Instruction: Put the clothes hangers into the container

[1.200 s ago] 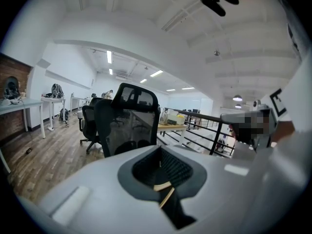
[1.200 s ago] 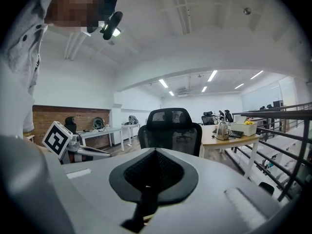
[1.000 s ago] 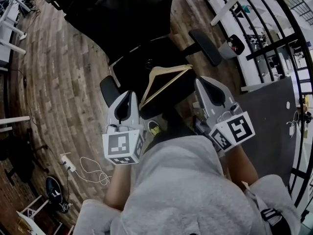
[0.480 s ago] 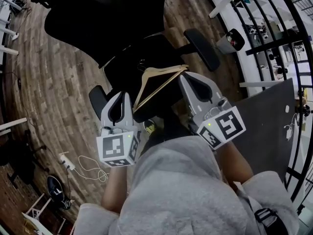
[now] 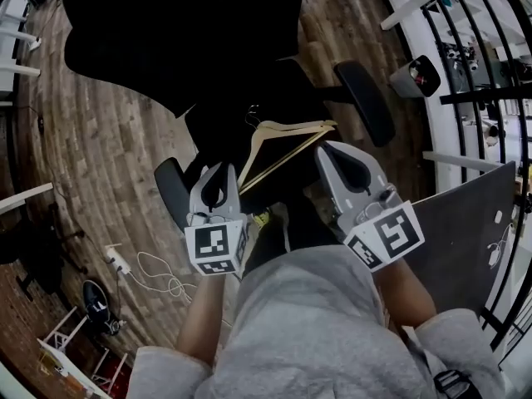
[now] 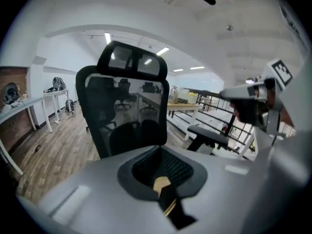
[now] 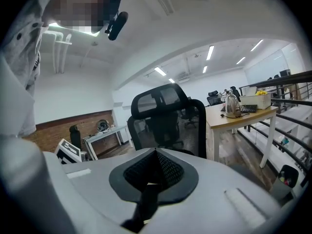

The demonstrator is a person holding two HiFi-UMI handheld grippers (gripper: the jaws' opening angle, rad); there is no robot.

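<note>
Overhead only, the whole wooden hanger [image 5: 295, 126]; up close, just its tips.

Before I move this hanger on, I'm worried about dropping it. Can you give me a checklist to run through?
1. Left gripper holds the wooden hanger: ok, its jaws are shut on a wooden end.
2. Right gripper holds it: ok, its jaws are together on a pale sliver, and the hanger's other end meets its tip.
3. Hanger sits level between the grippers: not ok, it slants across.
4. Hanger is clear of the black chair: cannot tell, it shows over the seat.
5. Container is in sight: not ok, no view shows one.
</note>
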